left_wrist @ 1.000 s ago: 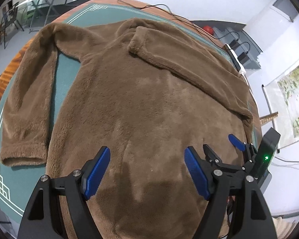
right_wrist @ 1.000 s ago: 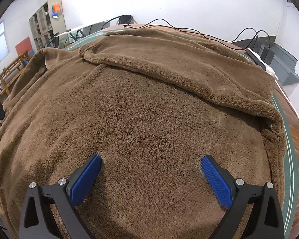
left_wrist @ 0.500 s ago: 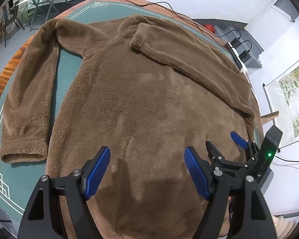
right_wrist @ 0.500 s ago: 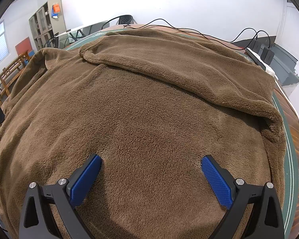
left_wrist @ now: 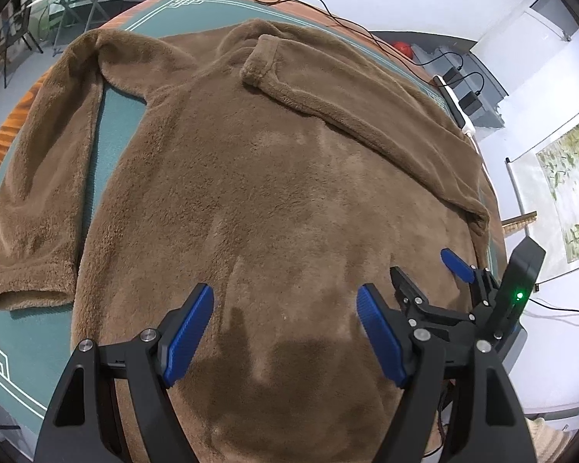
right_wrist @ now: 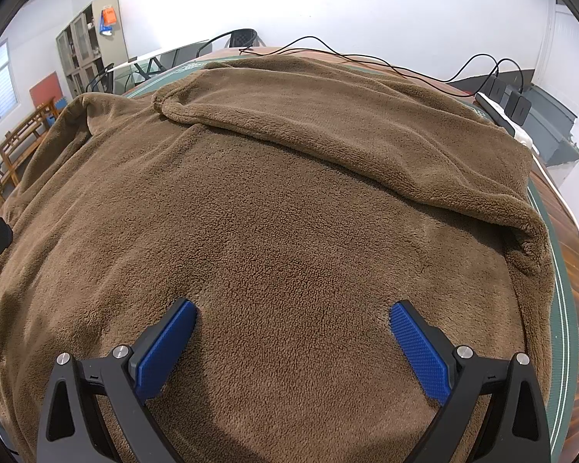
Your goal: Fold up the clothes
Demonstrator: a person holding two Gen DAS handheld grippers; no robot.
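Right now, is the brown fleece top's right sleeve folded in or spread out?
Folded in: the right sleeve lies diagonally across the brown fleece top, cuff near the collar. The other sleeve is spread on the green mat.

Lighting: bright, even indoor light; white walls glare near blown-out at 12 o'clock in the right wrist view. Shadows: soft dark patch on the brown fleece garment at 6 o'clock in the left wrist view, between the gripper fingers. Focus: sharp centrally, fleece pile crisp. Distortion: strong fisheye bowing; black vignette at all corners; slight softness toward rims.
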